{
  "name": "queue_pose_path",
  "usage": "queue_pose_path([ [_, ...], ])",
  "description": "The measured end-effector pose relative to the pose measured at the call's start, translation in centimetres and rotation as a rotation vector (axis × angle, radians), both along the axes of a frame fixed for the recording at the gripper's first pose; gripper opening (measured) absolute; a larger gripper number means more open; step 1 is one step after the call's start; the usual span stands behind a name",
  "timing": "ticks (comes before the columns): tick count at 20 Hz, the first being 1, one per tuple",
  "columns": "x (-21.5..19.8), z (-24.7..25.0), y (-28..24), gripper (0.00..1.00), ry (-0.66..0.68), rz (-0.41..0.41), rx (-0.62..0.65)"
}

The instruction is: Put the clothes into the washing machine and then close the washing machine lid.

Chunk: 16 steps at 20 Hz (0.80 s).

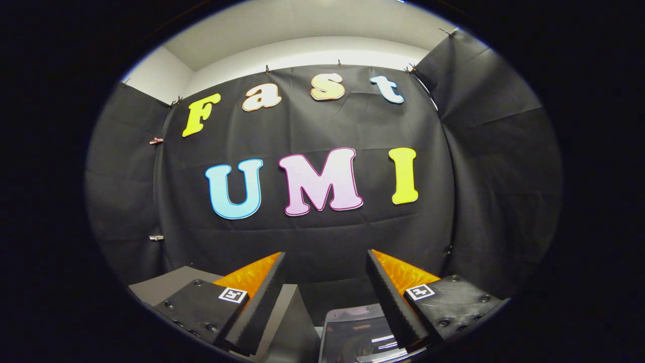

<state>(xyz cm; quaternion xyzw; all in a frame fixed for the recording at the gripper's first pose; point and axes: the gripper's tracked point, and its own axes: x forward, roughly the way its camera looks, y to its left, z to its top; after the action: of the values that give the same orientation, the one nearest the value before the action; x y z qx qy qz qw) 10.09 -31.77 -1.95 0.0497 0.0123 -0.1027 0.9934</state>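
We are holding the gripper (pixel 326 262) with fingers apart and gripping nothing, washing machine (pixel 352 333) lying just below and between them, its contents unclear.

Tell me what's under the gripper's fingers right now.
The gripper is open, nothing between its fingers. Below them sits a grey-rimmed appliance top with a dark glossy panel, probably the washing machine; whether it is lidded cannot be told. The fingers cover its sides.

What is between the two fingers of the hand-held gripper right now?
Nothing is held. In the gripper view the hand-held gripper is open, and through the gap shows the booth's black cloth wall, with the washing machine low down just ahead.
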Motion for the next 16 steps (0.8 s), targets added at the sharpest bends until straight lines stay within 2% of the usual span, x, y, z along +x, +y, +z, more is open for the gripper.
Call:
queue_pose_path([
  [16,-0.4,0.5,1.7,0.98,0.022,0.020,-0.035],
])
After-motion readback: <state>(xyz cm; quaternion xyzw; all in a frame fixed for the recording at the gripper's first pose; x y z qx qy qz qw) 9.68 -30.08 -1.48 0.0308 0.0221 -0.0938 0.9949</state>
